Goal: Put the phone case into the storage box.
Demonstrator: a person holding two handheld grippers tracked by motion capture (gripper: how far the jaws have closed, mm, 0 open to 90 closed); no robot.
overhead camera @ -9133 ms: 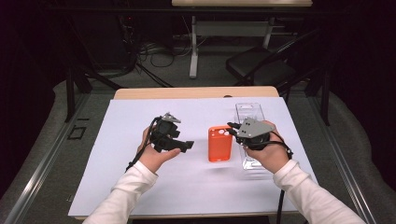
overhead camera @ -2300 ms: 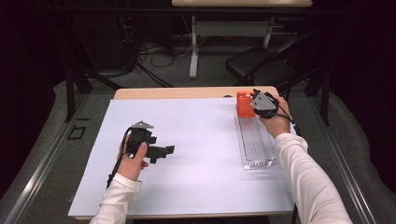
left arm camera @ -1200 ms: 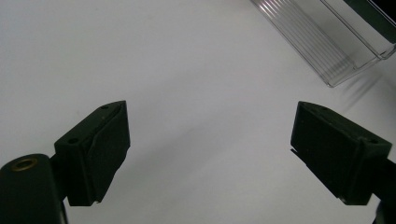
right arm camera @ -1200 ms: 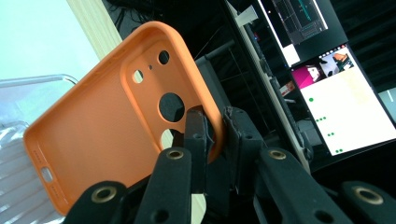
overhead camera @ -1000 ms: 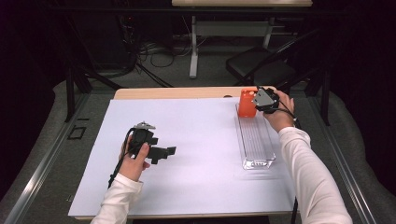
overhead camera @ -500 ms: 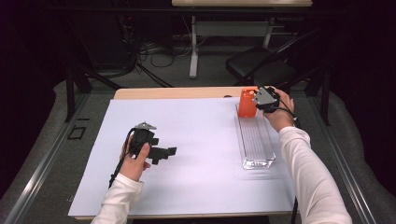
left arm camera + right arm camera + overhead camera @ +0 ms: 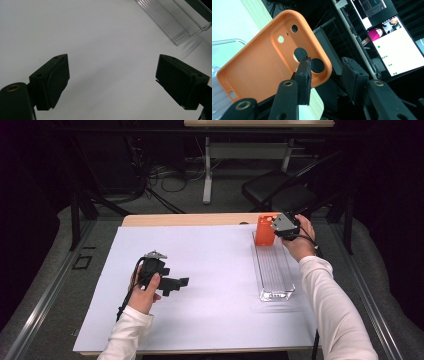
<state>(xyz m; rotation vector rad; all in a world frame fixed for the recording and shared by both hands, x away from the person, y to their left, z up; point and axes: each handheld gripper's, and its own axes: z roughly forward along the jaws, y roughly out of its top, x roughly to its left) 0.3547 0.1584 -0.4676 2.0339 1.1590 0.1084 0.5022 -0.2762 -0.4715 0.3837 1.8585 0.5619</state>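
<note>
So the orange silicone phone case [image 7: 264, 231] is now standing on end at the far end of the clear ribbed plastic tray [image 7: 274, 270], up by the far right corner of the table. A couple of seconds back I was carrying it over there, and a while before that it was lying flat mid-table next to the tray. My right gripper [image 7: 325, 73] has just been opening its jaws, and in the right gripper view there's a narrow gap between them: the left jaw sits in front of the case's inner face by the camera cut-outs, the other jaw stands off past its edge, so nothing's squeezing it any more. I'd say that's the drop-off basically done; what's left is backing out without tipping the case over, since it looks a bit leaned.

My left gripper [image 7: 172, 283] hasn't budged, hanging wide open and empty over the white sheet [image 7: 210, 320] near the left side.

Head count: one case, one tray, one white sheet on one wooden table [image 7: 190, 219], two grippers.
</note>
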